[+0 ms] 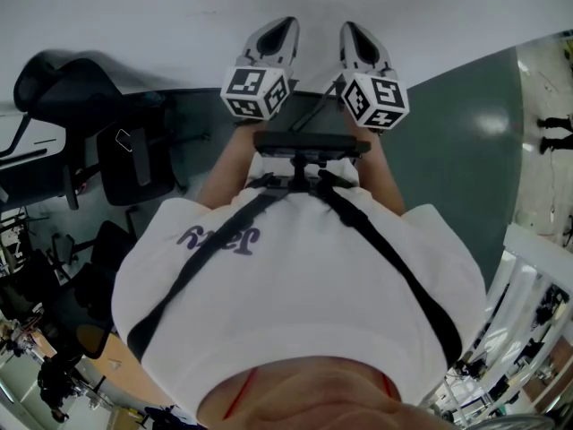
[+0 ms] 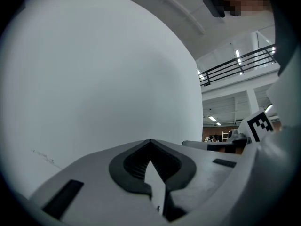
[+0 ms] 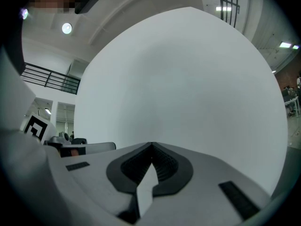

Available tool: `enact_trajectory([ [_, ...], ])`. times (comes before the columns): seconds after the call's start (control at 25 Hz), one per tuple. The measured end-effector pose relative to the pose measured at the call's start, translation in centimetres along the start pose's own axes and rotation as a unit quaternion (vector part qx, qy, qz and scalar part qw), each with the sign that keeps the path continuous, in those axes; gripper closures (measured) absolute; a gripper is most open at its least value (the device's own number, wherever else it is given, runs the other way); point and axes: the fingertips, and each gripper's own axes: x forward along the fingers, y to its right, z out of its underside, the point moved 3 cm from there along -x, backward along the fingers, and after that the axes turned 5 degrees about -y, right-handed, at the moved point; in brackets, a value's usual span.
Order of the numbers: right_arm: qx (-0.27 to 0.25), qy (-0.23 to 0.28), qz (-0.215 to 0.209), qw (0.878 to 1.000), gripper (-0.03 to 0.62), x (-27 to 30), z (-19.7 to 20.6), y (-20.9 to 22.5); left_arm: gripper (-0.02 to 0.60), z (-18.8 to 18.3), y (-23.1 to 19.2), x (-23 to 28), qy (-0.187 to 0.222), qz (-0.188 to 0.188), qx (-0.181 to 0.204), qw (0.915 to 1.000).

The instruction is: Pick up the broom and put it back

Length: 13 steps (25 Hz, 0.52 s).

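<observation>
No broom shows in any view. In the head view my left gripper point(image 1: 282, 27) and right gripper point(image 1: 352, 30) are held side by side in front of the person's white shirt point(image 1: 295, 285), both pointing level at a plain white wall point(image 1: 134, 16). In the left gripper view the left gripper point(image 2: 150, 141) has its jaws meeting at the tip with nothing between them. The right gripper point(image 3: 151, 145) looks the same in its own view, shut and empty. Each gripper view is filled mostly by the white wall point(image 2: 94, 79).
A black office chair point(image 1: 81, 97) stands at the left on the dark green floor point(image 1: 466, 150). A black device point(image 1: 309, 143) sits on the chest harness. White railing point(image 1: 537, 276) runs at the right, and a brown desk point(image 1: 116, 365) lies at the lower left.
</observation>
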Motion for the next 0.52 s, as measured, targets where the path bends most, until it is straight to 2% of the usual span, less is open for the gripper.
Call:
enact_trajectory([
  [0.52, 0.004, -0.003, 0.009, 1.000, 0.586, -1.2, 0.2, 0.8, 0.569, 0.0, 1.3, -0.1, -0.002, 0.006, -0.007, 1.0000],
])
